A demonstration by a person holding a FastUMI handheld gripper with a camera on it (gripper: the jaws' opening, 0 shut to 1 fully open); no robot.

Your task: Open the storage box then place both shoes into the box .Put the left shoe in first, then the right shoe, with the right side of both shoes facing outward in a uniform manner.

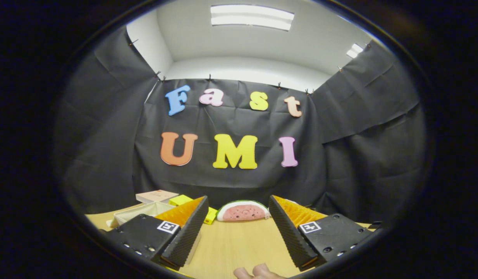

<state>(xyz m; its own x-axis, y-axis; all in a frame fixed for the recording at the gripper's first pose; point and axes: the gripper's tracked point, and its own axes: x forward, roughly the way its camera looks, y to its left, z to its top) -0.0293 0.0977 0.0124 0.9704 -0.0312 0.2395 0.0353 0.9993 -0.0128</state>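
storage box [146, 211]: beyond fingers | gripper [239, 228]: wide apart, holding nothing

No wording can be read; a square coded marker [168, 227] sits on each side of the gripper [237, 205], its fingers [184, 240] spread apart.

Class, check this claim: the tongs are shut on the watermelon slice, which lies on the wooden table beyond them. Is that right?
Not quite. In the gripper view the tongs are open, holding nothing; the watermelon slice does lie on the wooden table beyond them.
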